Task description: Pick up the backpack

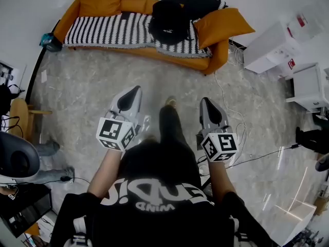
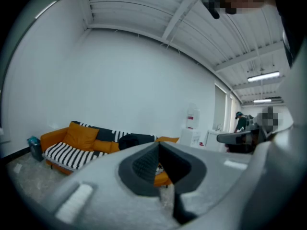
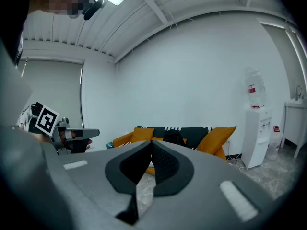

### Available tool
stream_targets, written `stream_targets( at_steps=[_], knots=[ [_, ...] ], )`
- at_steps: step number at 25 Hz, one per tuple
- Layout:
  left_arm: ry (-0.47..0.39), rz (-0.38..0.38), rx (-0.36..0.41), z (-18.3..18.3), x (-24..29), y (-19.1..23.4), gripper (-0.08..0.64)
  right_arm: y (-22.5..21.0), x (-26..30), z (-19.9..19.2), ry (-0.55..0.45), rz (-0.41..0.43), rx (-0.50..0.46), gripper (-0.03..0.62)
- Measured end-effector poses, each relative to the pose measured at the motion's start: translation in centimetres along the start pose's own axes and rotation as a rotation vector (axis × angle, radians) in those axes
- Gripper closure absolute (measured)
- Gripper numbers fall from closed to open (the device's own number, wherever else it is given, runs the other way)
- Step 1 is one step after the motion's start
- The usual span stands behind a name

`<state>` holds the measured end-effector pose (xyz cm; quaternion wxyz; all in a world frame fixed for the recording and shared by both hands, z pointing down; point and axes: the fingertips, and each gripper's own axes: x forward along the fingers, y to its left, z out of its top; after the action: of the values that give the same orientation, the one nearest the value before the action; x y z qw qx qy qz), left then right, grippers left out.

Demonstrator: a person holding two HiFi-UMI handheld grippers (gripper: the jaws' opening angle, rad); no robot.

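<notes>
My left gripper (image 1: 135, 90): pale grey shell tapering to point, black lining inside. My right gripper (image 1: 205, 101): same grey body, same black lining. Each carries white cube with black square markers: left cube (image 1: 115, 133), right cube (image 1: 220, 146). Seen close, black pads (image 2: 144, 164) have fine ribbed grid; small white strip (image 3: 236, 199) set into grey shell. I wear black T-shirt (image 1: 154, 212), short sleeves, white lettering across chest. Dark trousers (image 1: 172, 127).

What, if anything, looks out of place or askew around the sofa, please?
Nothing looks damaged or spilled. The black backpack lies slumped on the sofa. The orange cushion at its right end sits tilted, and a loose cable trails across the floor nearby.
</notes>
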<state>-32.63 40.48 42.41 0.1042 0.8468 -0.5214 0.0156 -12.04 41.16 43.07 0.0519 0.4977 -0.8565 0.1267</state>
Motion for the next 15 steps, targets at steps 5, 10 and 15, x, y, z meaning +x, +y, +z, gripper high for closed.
stream_targets(
  at_steps=[5, 10, 15],
  knots=[
    [-0.001, -0.005, -0.007, -0.1, 3.2, 2.0, 0.558, -1.5, 3.3, -0.1, 0.007, 0.001, 0.008, 0.591],
    [-0.01, -0.029, -0.044, 0.5, 7.7, 4.5, 0.557, -4.1, 8.0, 0.5, 0.02, -0.003, 0.023, 0.591],
    [-0.006, -0.019, -0.071, 1.7, 14.1, 7.1, 0.558, -8.2, 13.2, 1.6, 0.031, 0.002, 0.046, 0.591]
  ],
)
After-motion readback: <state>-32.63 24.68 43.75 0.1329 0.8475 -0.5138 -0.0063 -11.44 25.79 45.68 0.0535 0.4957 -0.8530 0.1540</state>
